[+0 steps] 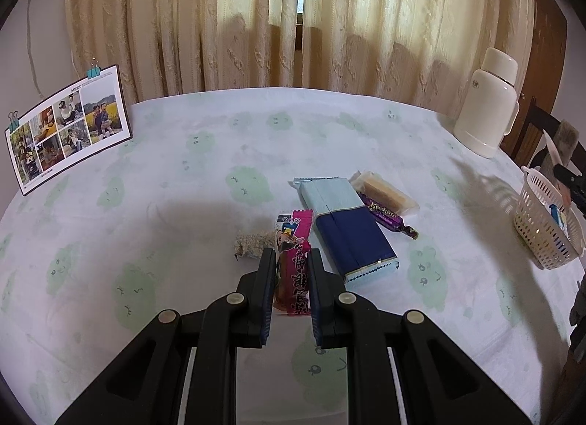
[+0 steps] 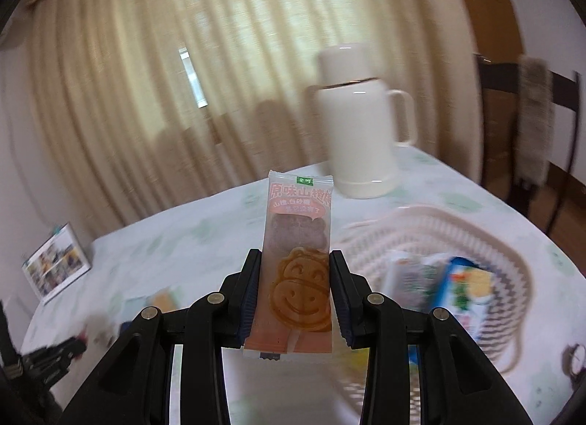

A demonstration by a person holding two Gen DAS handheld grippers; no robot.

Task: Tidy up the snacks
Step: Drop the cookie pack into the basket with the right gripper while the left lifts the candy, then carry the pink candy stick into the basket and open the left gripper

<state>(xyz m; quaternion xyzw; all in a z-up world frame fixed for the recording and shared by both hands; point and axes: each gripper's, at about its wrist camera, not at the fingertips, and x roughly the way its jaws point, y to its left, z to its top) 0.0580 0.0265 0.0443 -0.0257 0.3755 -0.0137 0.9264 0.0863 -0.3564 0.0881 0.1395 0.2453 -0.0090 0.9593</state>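
My left gripper [image 1: 292, 260] is down on the table with its fingers close around a pink snack stick packet [image 1: 295, 263], gripping it. Beside it lie a pale oat bar [image 1: 252, 243], a blue box of biscuits [image 1: 346, 225], a purple candy [image 1: 388, 216] and a clear-wrapped beige bar [image 1: 384, 192]. My right gripper [image 2: 296, 263] is shut on an orange hawthorn packet with a smiling face [image 2: 296, 263], held upright in the air left of the white basket [image 2: 487, 241]. The basket holds a few packets [image 2: 450, 285]. It also shows in the left wrist view [image 1: 542, 220].
A white thermos jug [image 1: 487, 106] stands at the far right of the round table [image 1: 183, 168]; it also shows in the right wrist view [image 2: 362, 121]. A clipped photo card [image 1: 69, 128] stands at the far left. Curtains hang behind. A chair stands to the right.
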